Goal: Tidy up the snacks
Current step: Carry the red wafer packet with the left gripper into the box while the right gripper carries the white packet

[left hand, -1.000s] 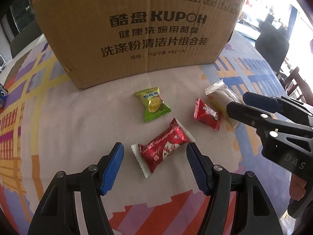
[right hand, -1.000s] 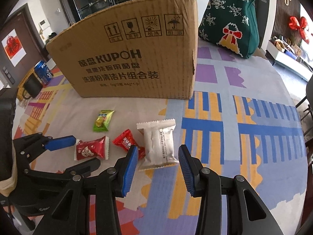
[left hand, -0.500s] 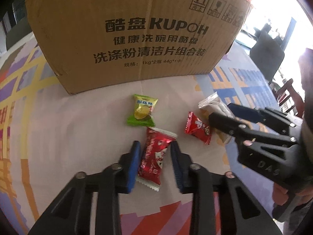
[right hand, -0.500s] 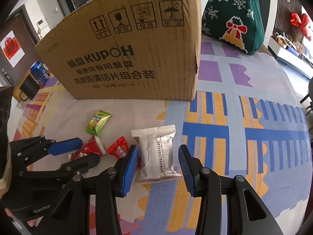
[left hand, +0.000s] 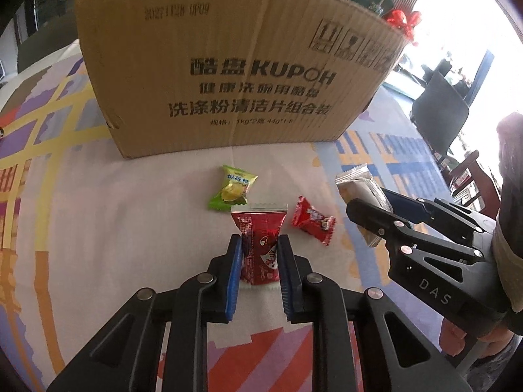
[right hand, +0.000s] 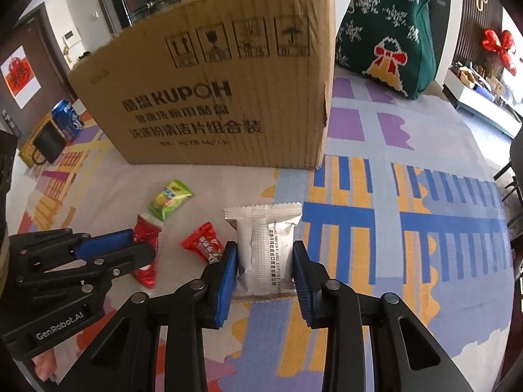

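2 snack packets are already between pads, and the coming move, as I judge it, turns on how each lies relative to the cardboard box (left hand: 235, 75).

Left wrist view: the left gripper (left hand: 259, 254) is clamped tight on the red packet (left hand: 260, 245), pads pressing both long edges. The packet's long axis runs straight along the fingers toward the box, its far sealed end flaring beyond the tips. The box stands directly ahead across bare desk (left hand: 98, 212), its printed wall facing the gripper. Between packet and box lies the green candy (left hand: 232, 188), just left of that line; the small red candy (left hand: 312, 220) lies on the desk just right of the held packet. The right gripper (left hand: 376, 205) enters from the right, nearer the box's right corner, with the silver packet (left hand: 358, 184) showing past its fingers.

Right wrist view: the right gripper (right hand: 264, 261) has its jaws closing around the silver packet (right hand: 264, 248), and both pads appear to meet its sides. Its long axis also points toward the box (right hand: 212, 98), aimed at the right end of the printed wall. The left gripper (right hand: 130, 245) sits to the left, holding the red packet (right hand: 147, 228). Both hands look about equally near the box; its open top is not visible, so each packet would, I think, need lifting above the wall.
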